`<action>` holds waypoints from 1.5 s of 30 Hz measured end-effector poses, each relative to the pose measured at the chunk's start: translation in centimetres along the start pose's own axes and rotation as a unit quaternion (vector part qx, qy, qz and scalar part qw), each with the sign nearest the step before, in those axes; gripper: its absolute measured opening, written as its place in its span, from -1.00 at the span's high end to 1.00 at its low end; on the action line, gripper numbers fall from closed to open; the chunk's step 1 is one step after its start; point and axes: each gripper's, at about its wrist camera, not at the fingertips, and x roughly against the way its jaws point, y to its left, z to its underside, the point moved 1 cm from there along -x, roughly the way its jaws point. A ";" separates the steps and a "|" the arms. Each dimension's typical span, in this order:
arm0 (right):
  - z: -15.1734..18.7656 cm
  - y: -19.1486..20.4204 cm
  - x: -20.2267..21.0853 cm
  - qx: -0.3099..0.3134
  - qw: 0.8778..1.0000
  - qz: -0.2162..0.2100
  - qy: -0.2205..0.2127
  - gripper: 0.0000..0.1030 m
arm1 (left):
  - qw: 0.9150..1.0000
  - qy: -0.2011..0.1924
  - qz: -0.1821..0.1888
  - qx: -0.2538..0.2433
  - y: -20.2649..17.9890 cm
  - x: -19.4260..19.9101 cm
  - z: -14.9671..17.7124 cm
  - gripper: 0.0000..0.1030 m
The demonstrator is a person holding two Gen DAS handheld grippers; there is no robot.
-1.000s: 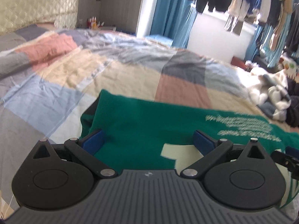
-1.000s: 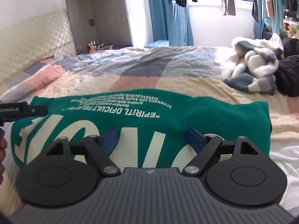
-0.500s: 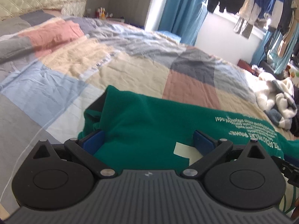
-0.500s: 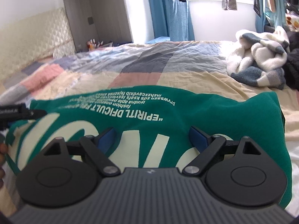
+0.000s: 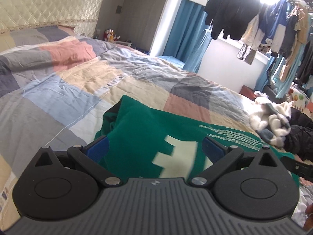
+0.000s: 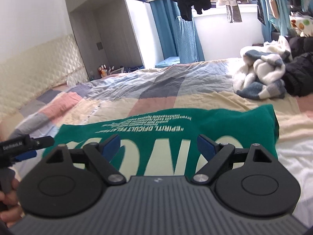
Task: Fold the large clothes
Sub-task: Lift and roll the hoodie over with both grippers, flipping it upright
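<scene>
A green sweatshirt point(image 5: 156, 125) with cream lettering lies folded flat on the patchwork quilt point(image 5: 68, 90). My left gripper point(image 5: 154, 147) hovers over its left end, open, its blue pads point(image 5: 97, 148) wide apart and nothing pinched between them. In the right wrist view the sweatshirt point(image 6: 225, 123) stretches across the frame, and my right gripper point(image 6: 158, 145) hangs open above its right half, clear of the cloth. The left gripper point(image 6: 25, 146) shows at that view's left edge, with a hand point(image 6: 7, 197) below it. The right gripper's tip point(image 5: 297, 166) shows at the left view's right edge.
A white-and-blue fleece heap point(image 6: 262, 78) and a black garment point(image 6: 301, 74) lie on the bed's far right. Clothes hang on a rail point(image 5: 254, 19) by the window. A padded headboard point(image 5: 39, 5) and a nightstand with bottles point(image 6: 103, 70) stand at the far left.
Both grippers have risen and drawn back a little from the sweatshirt, and both views tilt up to show more of the room. The sweatshirt stays flat on the quilt.
</scene>
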 end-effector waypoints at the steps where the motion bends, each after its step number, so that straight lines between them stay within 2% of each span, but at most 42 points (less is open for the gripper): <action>1: 0.4 0.2 0.5 -0.002 1.000 0.000 0.003 -0.68 | 1.000 -0.003 0.004 -0.003 -0.4 0.7 0.3 -0.99; 4: 1.7 0.5 2.0 -0.007 1.000 0.004 0.010 -0.68 | 1.000 -0.004 0.008 -0.011 -1.2 2.5 1.5 -1.00; 9: 3.4 0.4 3.8 -0.030 0.999 0.010 0.025 -0.68 | 0.999 0.020 0.026 -0.015 -2.5 4.3 4.5 -1.00; 15: 5.1 -1.5 4.4 -0.121 0.992 -0.003 0.047 -0.68 | 0.996 0.061 0.057 0.000 -3.3 3.2 6.9 -1.00; 20: 6.3 -3.7 2.7 -0.207 0.975 -0.013 0.083 -0.69 | 0.992 0.103 0.055 0.047 -1.6 0.1 7.3 -1.00; 22: 6.6 -4.4 2.2 -0.239 0.967 -0.019 0.085 -1.00 | 0.989 0.114 0.062 0.069 -0.8 -0.5 7.1 -1.00; 29: 8.4 -5.7 0.7 -0.332 0.937 -0.029 0.105 -1.00 | 0.984 0.130 0.069 0.100 0.1 -1.3 7.0 -1.00; 33: 9.6 -6.9 -0.5 -0.394 0.912 -0.045 0.108 -1.00 | 0.982 0.133 0.072 0.113 0.2 -1.8 7.1 -1.00; 36: 10.5 -7.7 -1.8 -0.438 0.891 -0.054 0.109 -1.00 | 0.977 0.140 0.076 0.140 0.8 -2.4 7.3 -1.00; 38: 10.8 -7.9 -2.6 -0.456 0.881 -0.059 0.109 -1.00 | 0.976 0.143 0.070 0.146 1.0 -2.7 7.5 -1.00; 40: 10.9 -8.0 -3.0 -0.466 0.876 -0.066 0.106 -1.00 | 0.978 0.143 0.062 0.141 0.9 -2.9 7.6 -1.00; 45: 10.7 -7.8 -4.5 -0.468 0.872 -0.085 0.113 -1.00 | 0.972 0.150 0.075 0.164 1.2 -3.3 7.9 -1.00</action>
